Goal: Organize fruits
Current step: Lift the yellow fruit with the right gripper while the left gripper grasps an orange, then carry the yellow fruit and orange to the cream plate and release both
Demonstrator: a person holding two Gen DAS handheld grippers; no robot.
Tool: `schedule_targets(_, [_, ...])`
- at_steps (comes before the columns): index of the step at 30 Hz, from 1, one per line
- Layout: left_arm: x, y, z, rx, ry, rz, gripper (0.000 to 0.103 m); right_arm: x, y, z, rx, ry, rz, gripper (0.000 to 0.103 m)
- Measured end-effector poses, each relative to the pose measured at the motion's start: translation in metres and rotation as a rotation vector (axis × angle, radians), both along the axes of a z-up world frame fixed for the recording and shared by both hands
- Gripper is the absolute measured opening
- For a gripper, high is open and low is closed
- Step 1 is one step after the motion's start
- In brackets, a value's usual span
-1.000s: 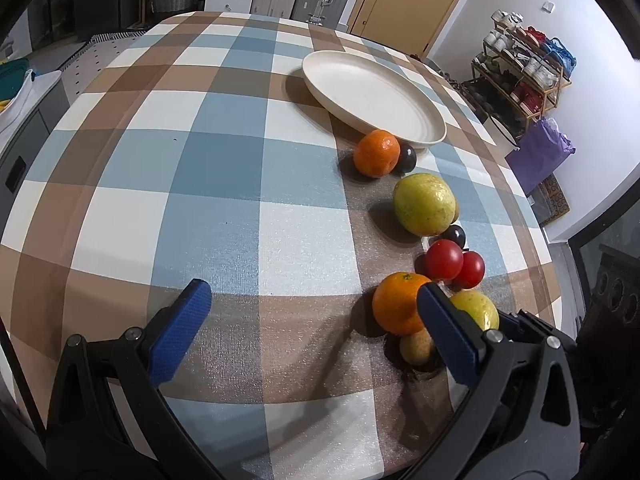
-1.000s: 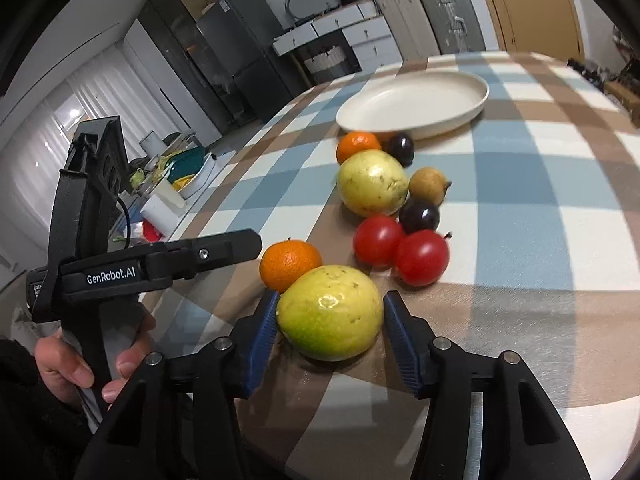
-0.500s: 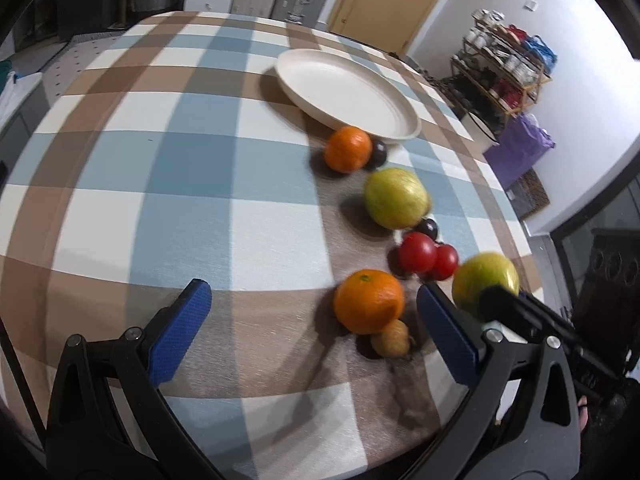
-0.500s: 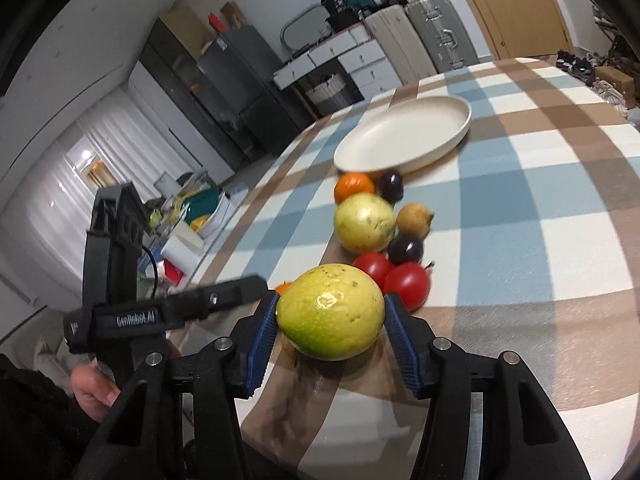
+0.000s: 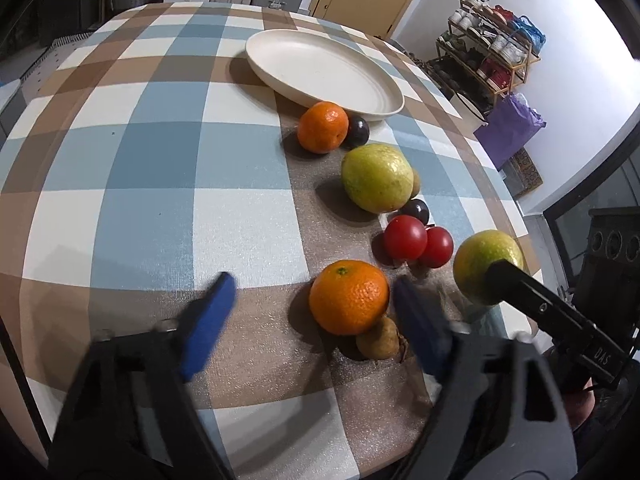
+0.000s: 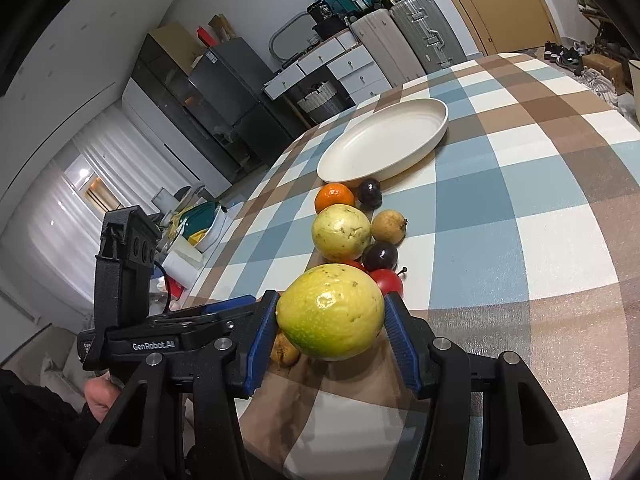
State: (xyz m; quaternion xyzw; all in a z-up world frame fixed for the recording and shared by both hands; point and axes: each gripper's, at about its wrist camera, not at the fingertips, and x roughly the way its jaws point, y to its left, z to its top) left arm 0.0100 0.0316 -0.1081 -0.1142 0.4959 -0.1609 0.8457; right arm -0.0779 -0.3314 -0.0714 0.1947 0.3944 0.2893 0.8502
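Note:
My right gripper [image 6: 331,326] is shut on a yellow-green guava [image 6: 330,317] and holds it above the table; the guava also shows in the left wrist view [image 5: 486,266]. My left gripper [image 5: 316,320] is open, its blurred blue fingers on either side of an orange [image 5: 349,297]. A small brown fruit [image 5: 378,343] lies by that orange. Further on lie two red tomatoes [image 5: 418,240], a dark plum [image 5: 416,210], a second guava [image 5: 377,183], another orange [image 5: 323,127] and another plum [image 5: 357,130]. An empty cream plate [image 5: 324,70] stands beyond them.
The table has a checked blue, brown and white cloth [image 5: 160,160]. Its right edge [image 5: 516,216] runs close to the fruit. A shoe rack [image 5: 488,60] and a purple bag [image 5: 510,128] stand on the floor beyond.
My right gripper has lifted the guava higher off the table. My left gripper has moved forward and narrowed, so its fingers now flank the near orange.

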Motion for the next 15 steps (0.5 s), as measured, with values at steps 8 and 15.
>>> schedule_targets(8, [-0.008, -0.021, 0.004, 0.012, -0.034, -0.083, 0.037, 0.000, -0.003, -0.001, 0.012, 0.002, -0.009, 0.053])
schedule_targets(15, [-0.006, -0.013, 0.012, -0.010, -0.051, -0.070, 0.036, 0.000, -0.006, 0.006, 0.026, -0.021, -0.009, 0.053])
